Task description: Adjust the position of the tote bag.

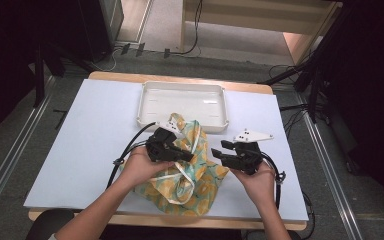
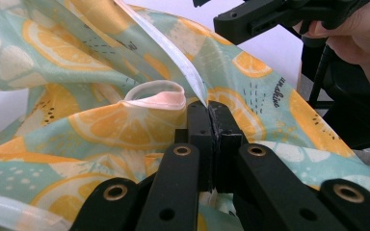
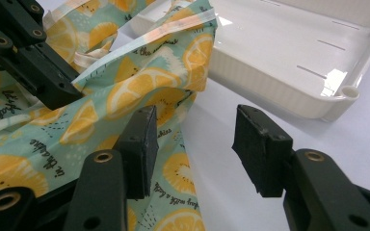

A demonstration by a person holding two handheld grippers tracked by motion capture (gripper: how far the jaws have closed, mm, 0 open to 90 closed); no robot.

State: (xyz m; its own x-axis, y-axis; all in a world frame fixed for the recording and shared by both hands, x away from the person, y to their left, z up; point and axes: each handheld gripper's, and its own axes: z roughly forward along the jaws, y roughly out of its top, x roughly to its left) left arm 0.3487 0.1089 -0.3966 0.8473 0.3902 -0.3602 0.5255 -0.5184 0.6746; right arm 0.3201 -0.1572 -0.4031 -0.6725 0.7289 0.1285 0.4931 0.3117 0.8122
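The bag point(image 1: 185, 170) lies crumpled near the table's point(image 1: 90, 130) front edge, just before the tray point(image 1: 182, 107) at the back; the left gripper point(image 1: 187, 156) is clamped on its white-trimmed edge; the right gripper point(image 1: 216, 152) gapes wide beside it, pads off the cloth.

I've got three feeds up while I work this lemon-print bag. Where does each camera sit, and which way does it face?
High view: above the person's side, looking forward and down at the table, white tray, lemon-print bag; forearms and both hands show.
Left gripper view: rides the left tool, looking along shut jaws pinching the bag's white edge trim; the other hand shows top right.
Right gripper view: rides the right tool, jaws open, facing bag and tray.
All three views share the bag.
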